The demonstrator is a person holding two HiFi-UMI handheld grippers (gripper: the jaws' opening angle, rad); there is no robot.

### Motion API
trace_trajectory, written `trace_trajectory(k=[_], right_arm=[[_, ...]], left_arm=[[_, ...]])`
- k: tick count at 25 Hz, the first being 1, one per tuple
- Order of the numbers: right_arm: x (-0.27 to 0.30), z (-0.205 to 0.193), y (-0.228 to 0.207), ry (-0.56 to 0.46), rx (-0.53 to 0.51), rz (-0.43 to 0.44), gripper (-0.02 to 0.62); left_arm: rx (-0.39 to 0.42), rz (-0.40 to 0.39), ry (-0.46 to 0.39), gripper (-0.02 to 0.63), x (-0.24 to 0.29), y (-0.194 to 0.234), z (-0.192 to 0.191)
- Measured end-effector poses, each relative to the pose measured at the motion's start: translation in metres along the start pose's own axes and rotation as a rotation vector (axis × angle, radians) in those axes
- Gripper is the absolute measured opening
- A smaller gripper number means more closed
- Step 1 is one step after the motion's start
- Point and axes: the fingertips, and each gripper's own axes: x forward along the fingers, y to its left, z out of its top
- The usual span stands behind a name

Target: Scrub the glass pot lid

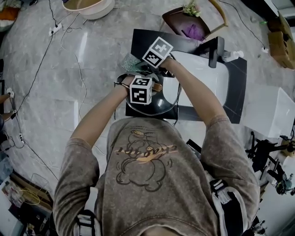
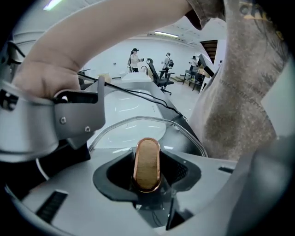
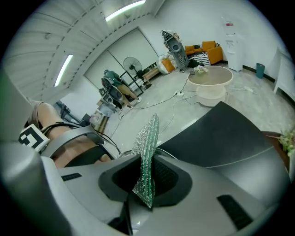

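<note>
The glass pot lid (image 1: 154, 107) lies over the black counter's near left corner; its clear rim (image 2: 138, 122) arcs across the left gripper view. My left gripper (image 1: 152, 88) is shut on the lid's copper-edged knob (image 2: 146, 162), which stands upright between the jaws (image 2: 147, 182). My right gripper (image 1: 139, 67) is just beyond the lid and is shut on a green-and-silver scrub pad (image 3: 147, 154). The pad (image 1: 131, 62) sticks out past the jaws toward the counter's left edge. In the left gripper view, the right gripper's grey body (image 2: 64, 120) sits close on the left.
A white sink basin (image 1: 198, 80) with a black faucet (image 1: 215, 50) fills the black counter (image 1: 236, 94) right of the lid. On the floor stand a white round bowl (image 1: 90, 7) and a dark tray (image 1: 184, 23), with cables (image 1: 50, 50) running past.
</note>
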Motion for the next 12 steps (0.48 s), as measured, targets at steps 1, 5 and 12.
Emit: trace_trajectory(k=[1, 5, 12], right_arm=[[0.004, 0.001, 0.002, 0.009, -0.004, 0.008, 0.084], [0.016, 0.002, 0.008, 0.041, -0.022, 0.039, 0.084], [0.025, -0.003, 0.002, 0.059, -0.015, 0.043, 0.084]], left_arm=[[-0.003, 0.002, -0.002, 0.181, 0.000, 0.000, 0.000], [-0.021, 0.009, -0.019, 0.184, -0.001, -0.001, -0.001], [-0.050, 0.005, -0.042, 0.187, 0.000, 0.000, -0.003]])
